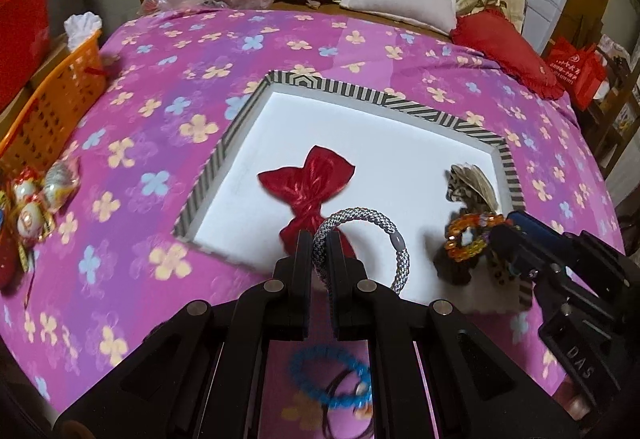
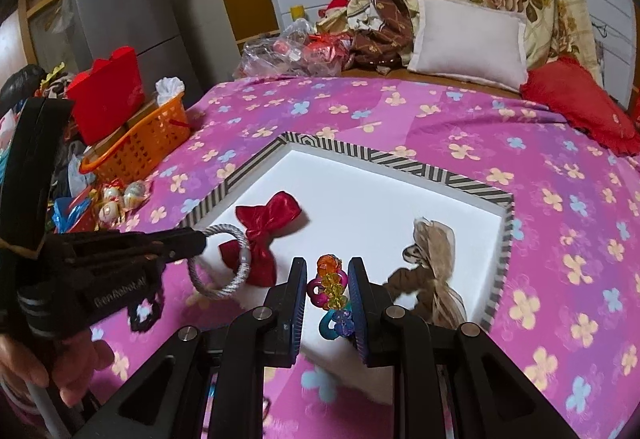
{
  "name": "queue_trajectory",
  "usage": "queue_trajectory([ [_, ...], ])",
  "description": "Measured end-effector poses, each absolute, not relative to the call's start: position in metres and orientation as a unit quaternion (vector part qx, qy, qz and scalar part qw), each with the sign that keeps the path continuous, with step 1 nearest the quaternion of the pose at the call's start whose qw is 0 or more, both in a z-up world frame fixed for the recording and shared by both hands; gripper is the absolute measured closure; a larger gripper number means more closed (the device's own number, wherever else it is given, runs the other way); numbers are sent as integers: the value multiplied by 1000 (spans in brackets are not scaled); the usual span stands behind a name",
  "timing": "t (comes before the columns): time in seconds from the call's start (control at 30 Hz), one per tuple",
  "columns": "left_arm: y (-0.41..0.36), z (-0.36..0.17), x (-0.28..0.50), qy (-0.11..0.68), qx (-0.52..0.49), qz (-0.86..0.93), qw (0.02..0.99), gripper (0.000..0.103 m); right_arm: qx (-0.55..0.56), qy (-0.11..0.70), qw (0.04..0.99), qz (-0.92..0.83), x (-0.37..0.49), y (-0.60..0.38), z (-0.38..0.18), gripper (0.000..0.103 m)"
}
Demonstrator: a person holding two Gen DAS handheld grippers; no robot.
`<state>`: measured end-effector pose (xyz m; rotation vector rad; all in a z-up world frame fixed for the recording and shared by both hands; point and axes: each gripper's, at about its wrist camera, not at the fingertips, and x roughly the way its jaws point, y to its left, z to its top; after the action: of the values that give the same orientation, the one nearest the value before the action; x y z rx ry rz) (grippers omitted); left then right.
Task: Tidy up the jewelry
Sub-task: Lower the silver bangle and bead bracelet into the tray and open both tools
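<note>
The silver-grey rope bracelet [image 1: 362, 239] is pinched edge-on by the left tool [image 1: 320, 239], low in the centre of the left wrist view, hanging over the near rim of the striped tray [image 1: 224, 151]. With only a sliver of the band caught, I'd guess it could swivel or slip and land on the pink bedspread [image 1: 160, 79] instead.

The coloured bead bracelet [image 2: 332, 291] sits between the fingers of the right tool [image 2: 327, 293], which looks closed on it, above the tray's near edge at lower centre of the right wrist view. Its smooth round beads might roll out.

Inside the tray lie a red pouch [image 1: 308, 191] and a brown sheer pouch [image 2: 432, 271]; a bracelet dropped carelessly could catch on either. A blue bracelet [image 1: 332, 379] waits on the bed below.
</note>
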<state>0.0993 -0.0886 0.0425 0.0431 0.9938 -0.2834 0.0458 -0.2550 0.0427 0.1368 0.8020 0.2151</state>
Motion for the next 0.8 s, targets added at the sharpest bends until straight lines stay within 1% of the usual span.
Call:
queue_trajectory([
  [0.23,-101,15,124,493,27,-121,861,98,102,410,901,102,77,-265,16,83],
  [0.5,-106,-10,134,513,35,-117,849,98,107,432,891,95,79,-270,-5,83],
  [0.73,-110,-14,134,515,37,-110,849,98,110,449,883,85,79,-275,-19,83],
  [0.8,-110,-15,134,515,40,-106,850,95,113,447,883,85,77,-277,-19,81],
])
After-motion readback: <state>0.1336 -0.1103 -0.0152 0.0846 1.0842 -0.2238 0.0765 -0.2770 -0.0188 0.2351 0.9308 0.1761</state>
